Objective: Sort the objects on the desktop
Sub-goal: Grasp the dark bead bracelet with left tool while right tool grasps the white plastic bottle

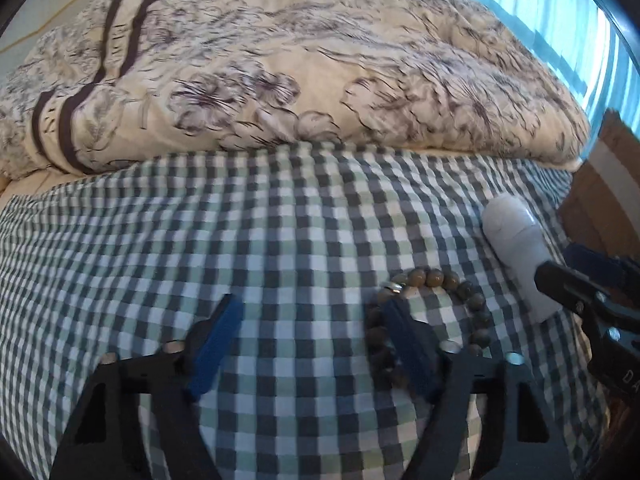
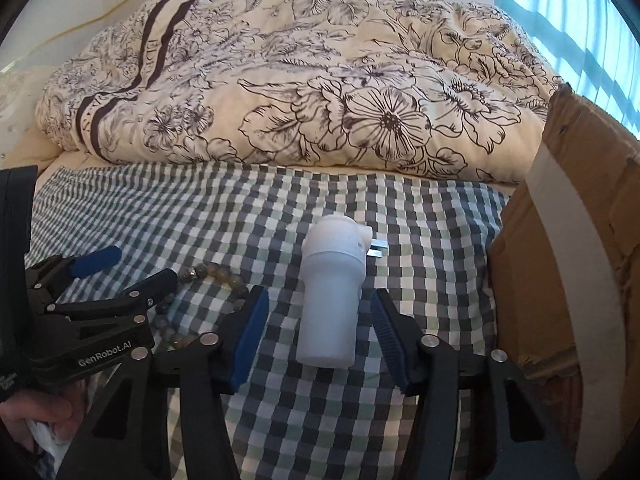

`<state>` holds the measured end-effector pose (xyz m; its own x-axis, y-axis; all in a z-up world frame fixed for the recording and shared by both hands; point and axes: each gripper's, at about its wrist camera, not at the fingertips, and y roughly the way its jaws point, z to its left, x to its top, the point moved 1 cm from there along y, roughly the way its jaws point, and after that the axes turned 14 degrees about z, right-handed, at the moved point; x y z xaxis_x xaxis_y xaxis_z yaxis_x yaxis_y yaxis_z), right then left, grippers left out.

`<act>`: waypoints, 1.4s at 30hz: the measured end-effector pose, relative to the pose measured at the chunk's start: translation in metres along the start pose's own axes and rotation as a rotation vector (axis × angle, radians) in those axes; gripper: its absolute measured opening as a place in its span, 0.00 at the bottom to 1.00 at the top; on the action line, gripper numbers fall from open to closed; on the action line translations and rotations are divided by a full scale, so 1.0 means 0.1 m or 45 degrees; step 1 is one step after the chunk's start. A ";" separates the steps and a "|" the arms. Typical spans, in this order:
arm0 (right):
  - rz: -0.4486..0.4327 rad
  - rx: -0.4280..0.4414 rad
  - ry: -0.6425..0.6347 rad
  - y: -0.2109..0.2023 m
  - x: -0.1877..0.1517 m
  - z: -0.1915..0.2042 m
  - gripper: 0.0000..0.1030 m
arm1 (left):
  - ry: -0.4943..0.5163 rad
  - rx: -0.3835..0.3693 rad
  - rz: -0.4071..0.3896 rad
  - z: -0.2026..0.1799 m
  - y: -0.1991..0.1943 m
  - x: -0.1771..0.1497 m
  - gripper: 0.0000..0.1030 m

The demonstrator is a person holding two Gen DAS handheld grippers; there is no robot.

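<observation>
On the bed in front of me lies the big cream quilt with dark flower drawings (image 2: 312,92), bunched up at the back, and it is soft and lumpy, so anything I bump that way could roll under its edge and get lost. Below it is the green, grey and white checked cloth (image 2: 240,208) where I am working; it is loose, so if I scrape it with a finger it may bunch up and drag my things along. On my right stands the brown cardboard box with a pale tape strip (image 2: 568,240), and I think things go in there, but its wall is high and close, so I could knock it with my right gripper (image 2: 316,332). That gripper is wide apart, with the white plastic bottle with a rounded cap (image 2: 332,292) lying between its blue pads (image 2: 250,340), not yet pinched. The bottle is round and smooth, so if I squeeze off-centre it may squirt out or roll away. A small shiny metal piece (image 2: 376,249) lies just beside the cap, and I could push it away without meaning to. My left gripper (image 1: 310,344) is also apart, and one blue pad sits right over the brown wooden bead bracelet (image 1: 432,300). The bracelet is floppy, so I might catch only one bead and drop it. My two grippers are near each other and could bump.
</observation>
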<state>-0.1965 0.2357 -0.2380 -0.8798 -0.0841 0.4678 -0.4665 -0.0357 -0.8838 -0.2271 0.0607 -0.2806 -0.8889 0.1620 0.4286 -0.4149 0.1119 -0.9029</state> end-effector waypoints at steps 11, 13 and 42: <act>0.045 0.011 0.009 0.18 -0.03 0.03 0.51 | 0.089 -0.019 0.024 -0.15 0.12 -0.01 0.52; 0.055 0.007 0.011 0.22 -0.03 0.04 0.51 | 0.102 -0.037 0.018 -0.16 0.11 -0.02 0.36; -0.031 0.083 0.027 -0.31 -0.24 0.04 0.30 | -0.049 -0.170 -0.161 0.17 -0.89 -0.24 0.10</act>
<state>-0.1602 0.2354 -0.2216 -0.8702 -0.0611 0.4890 -0.4818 -0.1024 -0.8703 -0.1721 0.0302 -0.2108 -0.8390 0.1006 0.5348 -0.4971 0.2583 -0.8284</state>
